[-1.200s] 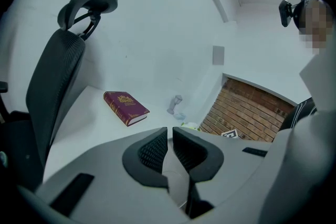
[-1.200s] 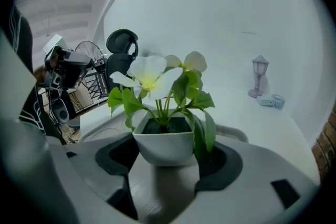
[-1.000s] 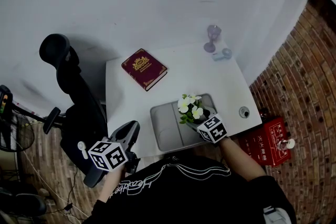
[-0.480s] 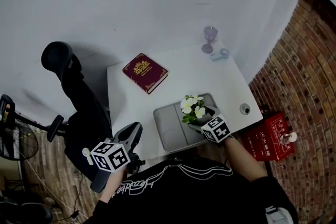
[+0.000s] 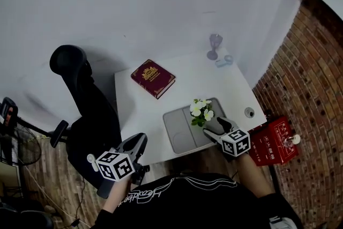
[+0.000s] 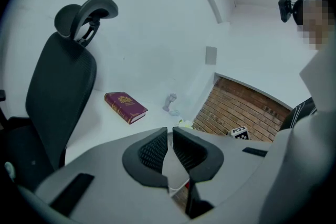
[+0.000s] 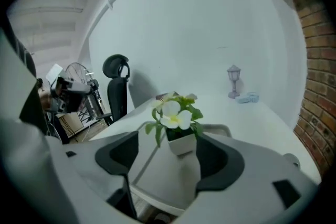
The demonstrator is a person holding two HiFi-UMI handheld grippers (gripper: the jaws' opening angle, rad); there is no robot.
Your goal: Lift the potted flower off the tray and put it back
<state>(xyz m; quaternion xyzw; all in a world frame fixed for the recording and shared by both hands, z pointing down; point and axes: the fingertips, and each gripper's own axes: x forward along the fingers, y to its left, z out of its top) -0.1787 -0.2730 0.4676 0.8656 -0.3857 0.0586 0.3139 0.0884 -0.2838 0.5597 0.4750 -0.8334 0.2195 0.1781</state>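
Narrowing yet apart, jaws of the right tool flank the potted flower.

Light was even, cool, diffuse; chair threw soft shadow on wall. Gripper views bulged, corners went black.

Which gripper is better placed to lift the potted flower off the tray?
Right. The right gripper sits at the tray, its open jaws, just narrowed, flanking the potted flower untouched. The left gripper hangs off the table by the chair, jaws closed.
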